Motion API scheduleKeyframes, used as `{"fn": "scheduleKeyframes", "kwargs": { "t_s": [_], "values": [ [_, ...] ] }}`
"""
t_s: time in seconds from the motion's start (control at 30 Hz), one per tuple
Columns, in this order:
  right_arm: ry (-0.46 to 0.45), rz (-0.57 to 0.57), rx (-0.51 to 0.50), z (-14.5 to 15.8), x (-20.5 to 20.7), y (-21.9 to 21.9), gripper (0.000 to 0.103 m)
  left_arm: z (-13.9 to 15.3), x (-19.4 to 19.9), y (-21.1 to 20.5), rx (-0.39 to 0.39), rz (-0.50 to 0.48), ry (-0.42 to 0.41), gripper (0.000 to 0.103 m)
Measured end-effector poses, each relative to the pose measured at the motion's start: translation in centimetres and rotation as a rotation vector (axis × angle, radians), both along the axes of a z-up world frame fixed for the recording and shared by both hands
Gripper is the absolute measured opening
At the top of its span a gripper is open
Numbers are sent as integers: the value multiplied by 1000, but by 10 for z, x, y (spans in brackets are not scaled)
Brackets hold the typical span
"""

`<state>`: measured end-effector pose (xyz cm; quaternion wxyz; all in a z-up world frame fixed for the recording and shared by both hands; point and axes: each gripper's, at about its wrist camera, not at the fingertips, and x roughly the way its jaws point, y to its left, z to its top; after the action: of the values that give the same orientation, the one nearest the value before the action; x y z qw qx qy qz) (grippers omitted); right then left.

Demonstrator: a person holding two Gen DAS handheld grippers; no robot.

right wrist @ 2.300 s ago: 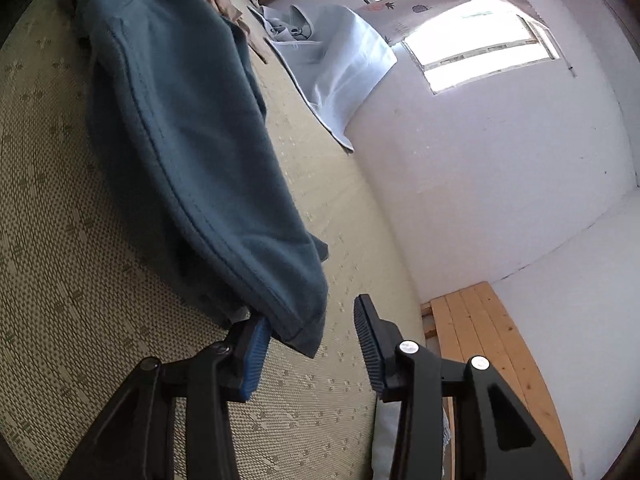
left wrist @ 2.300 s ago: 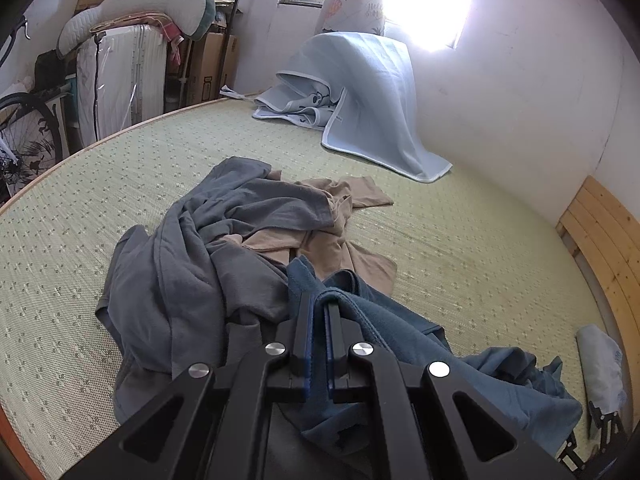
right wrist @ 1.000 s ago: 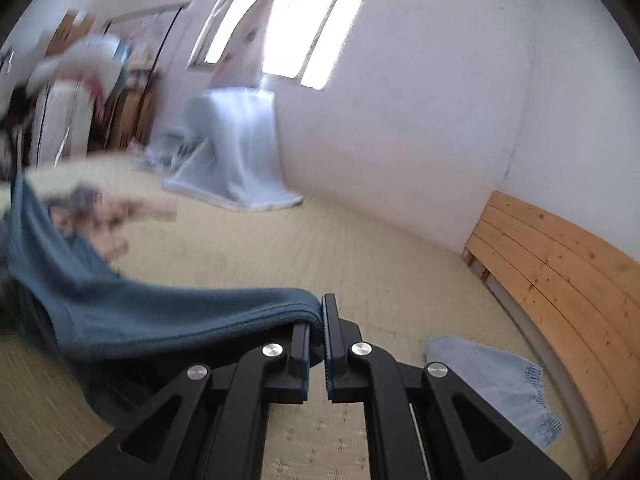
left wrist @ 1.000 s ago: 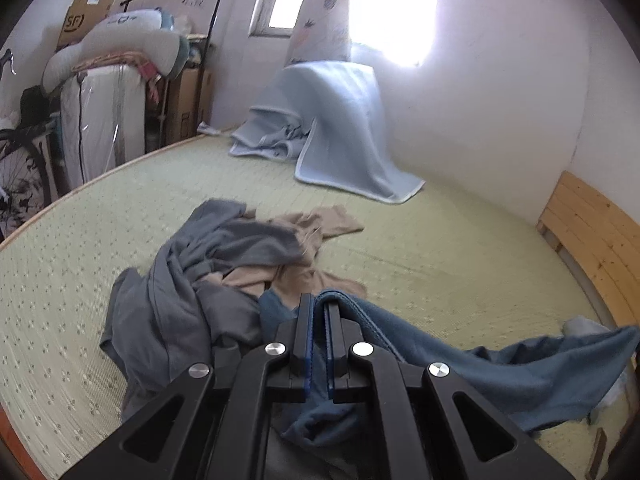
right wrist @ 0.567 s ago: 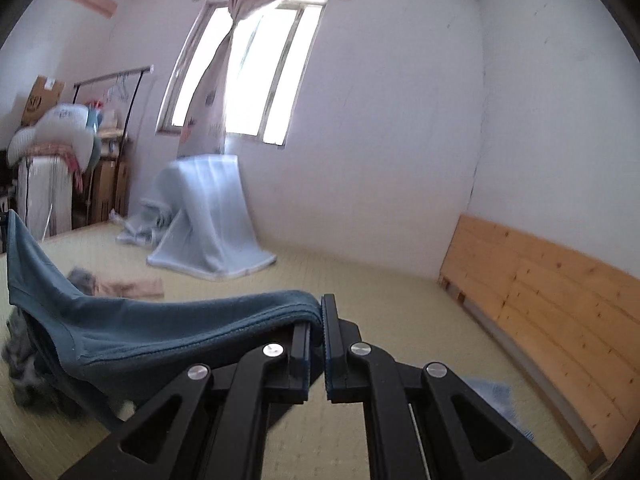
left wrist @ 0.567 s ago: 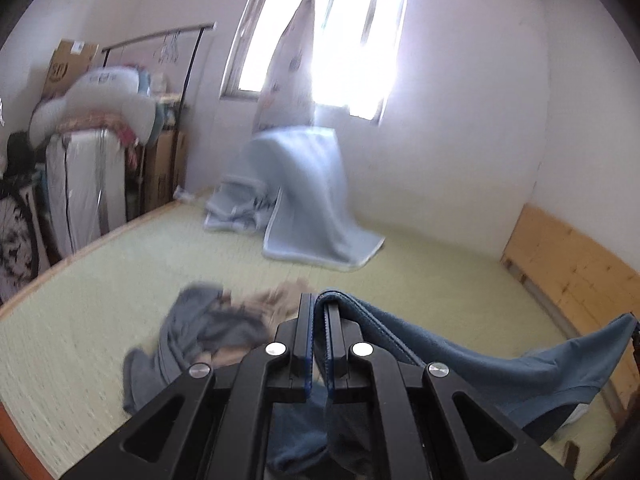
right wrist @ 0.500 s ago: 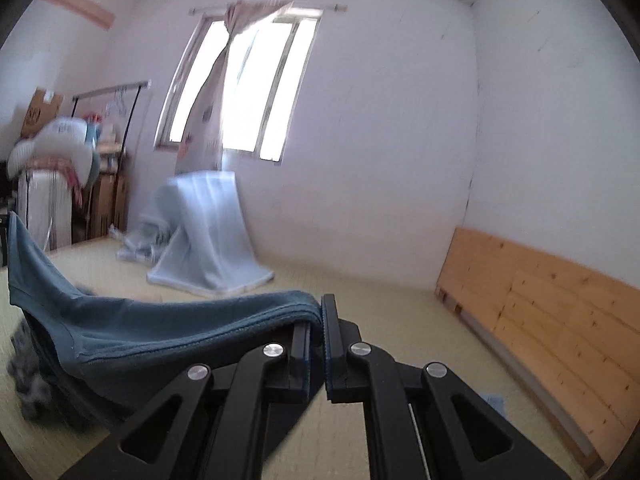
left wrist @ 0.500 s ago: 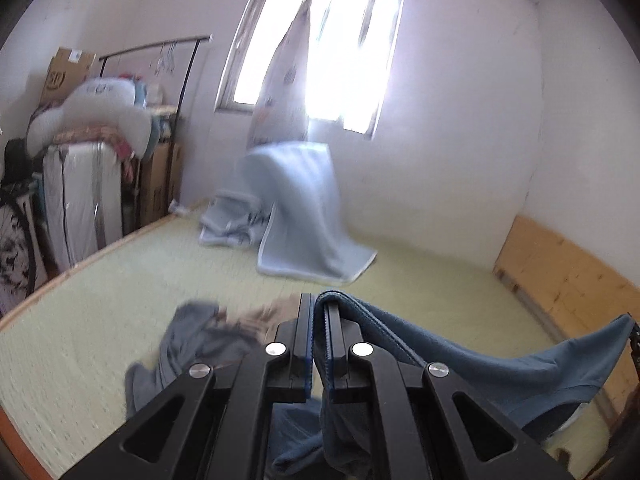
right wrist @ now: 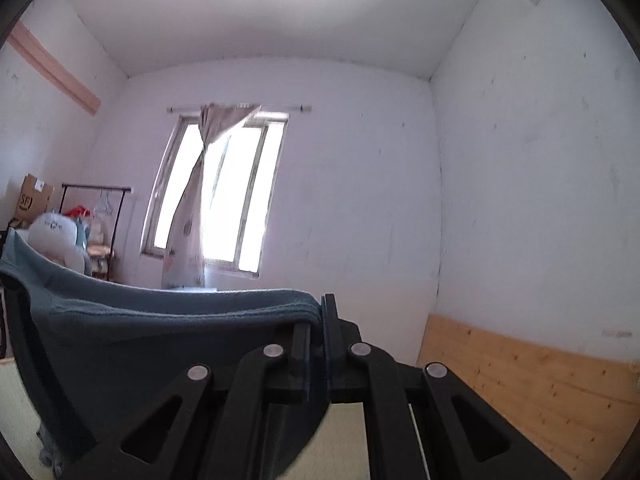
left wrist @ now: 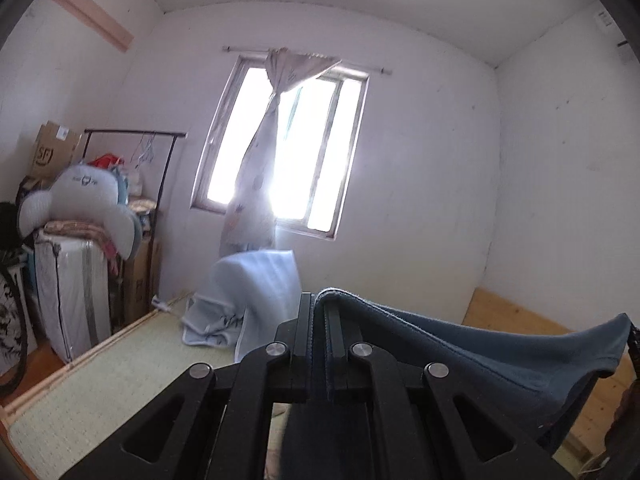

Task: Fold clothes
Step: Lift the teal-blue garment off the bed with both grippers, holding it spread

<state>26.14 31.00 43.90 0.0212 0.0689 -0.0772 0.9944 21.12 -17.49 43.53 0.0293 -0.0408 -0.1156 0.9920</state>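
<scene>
The blue cloth (left wrist: 480, 344) hangs stretched and saggy across the lower frame. The left gripper (left wrist: 319, 312) and right gripper (right wrist: 318, 320) each pinch one edge tight.

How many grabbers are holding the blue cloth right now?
2. The left gripper pinches one end of the blue cloth, and the right gripper pinches the other end, so it hangs stretched between them. Both sets of jaws are shut on it.
</scene>
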Motion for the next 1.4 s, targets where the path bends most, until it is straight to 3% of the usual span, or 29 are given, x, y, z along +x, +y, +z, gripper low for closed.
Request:
{"fn": "scheduleKeyframes", "kwargs": {
  "t_s": [0.07, 0.3, 0.63, 0.9, 1.2, 1.4],
  "values": [
    [36, -3, -8, 24, 14, 2, 3, 18, 11, 0, 6, -14, 12, 3],
    [107, 4, -36, 63, 67, 13, 3, 60, 55, -1, 29, -62, 56, 3],
    [148, 13, -60, 84, 121, 22, 3, 87, 110, 2, 32, -96, 103, 3],
    [158, 24, -82, 85, 154, 21, 3, 88, 145, 2, 40, -140, 77, 3],
    [75, 16, -75, 73, 132, 23, 3, 78, 135, 3, 43, -116, 42, 3],
    [2, 13, -68, 53, 89, 18, 3, 66, 88, 10, -4, -48, -2, 3]
  ]
}}
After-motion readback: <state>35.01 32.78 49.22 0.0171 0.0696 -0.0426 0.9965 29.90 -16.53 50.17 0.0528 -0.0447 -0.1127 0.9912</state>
